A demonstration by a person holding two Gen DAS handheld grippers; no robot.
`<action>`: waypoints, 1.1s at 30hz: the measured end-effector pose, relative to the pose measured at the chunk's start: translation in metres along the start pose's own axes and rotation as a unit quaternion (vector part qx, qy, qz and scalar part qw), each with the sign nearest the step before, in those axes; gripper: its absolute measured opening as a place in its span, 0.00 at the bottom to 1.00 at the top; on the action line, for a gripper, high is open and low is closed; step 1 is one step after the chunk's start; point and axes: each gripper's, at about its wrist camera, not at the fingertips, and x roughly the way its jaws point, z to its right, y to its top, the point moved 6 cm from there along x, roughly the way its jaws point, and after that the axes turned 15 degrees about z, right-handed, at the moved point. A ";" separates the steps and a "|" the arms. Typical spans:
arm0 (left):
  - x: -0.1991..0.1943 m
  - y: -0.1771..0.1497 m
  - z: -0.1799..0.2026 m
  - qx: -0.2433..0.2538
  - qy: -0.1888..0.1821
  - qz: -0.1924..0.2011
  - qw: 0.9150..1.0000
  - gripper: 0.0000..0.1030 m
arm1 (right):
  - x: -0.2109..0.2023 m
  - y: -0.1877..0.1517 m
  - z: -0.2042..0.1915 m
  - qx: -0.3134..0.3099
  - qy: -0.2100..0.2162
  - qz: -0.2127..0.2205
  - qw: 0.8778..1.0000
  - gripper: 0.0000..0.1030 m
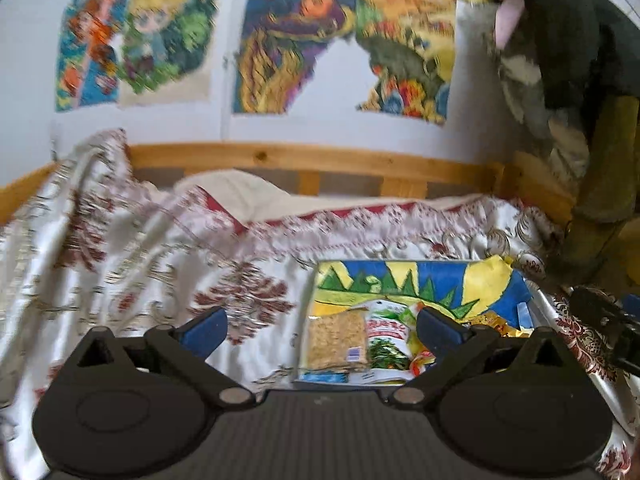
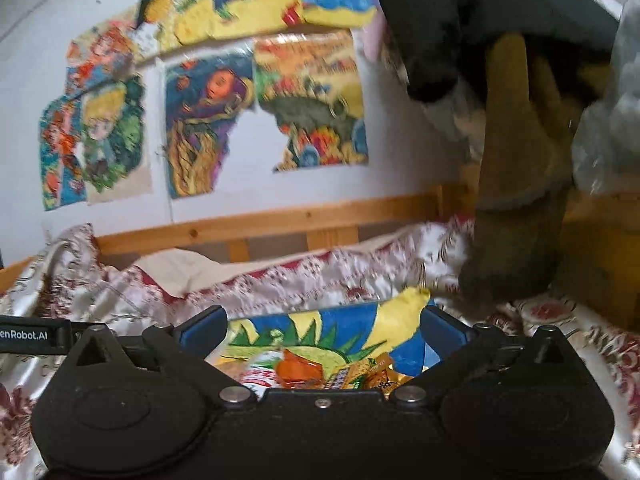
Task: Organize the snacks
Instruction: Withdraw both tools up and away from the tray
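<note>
Both the left gripper [image 1: 322, 322] and the right gripper [image 2: 324, 324] stand spread wide with nothing between the pads, above the box [image 1: 528, 300] on the bedspread [image 1: 160, 280] — a painted box holding the snacks [image 1: 360, 340]. A careless re-entry could catch a packet or tip the light box on the soft, rumpled cloth. Beyond it, the wooden rail [image 1: 304, 160] and the plush toy [image 2: 520, 160] leave little room — a wide swing risks striking them.

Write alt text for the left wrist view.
The open left gripper holds nothing above a box painted blue, yellow and green, which sits on a patterned bedspread and contains snack packets. Behind are a wooden bed rail and colourful pictures on a white wall.
</note>
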 end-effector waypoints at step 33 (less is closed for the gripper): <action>-0.169 -0.057 -0.023 0.043 0.029 -0.035 0.998 1.00 | -0.176 -0.033 -0.033 -0.028 0.010 -0.113 0.993 0.99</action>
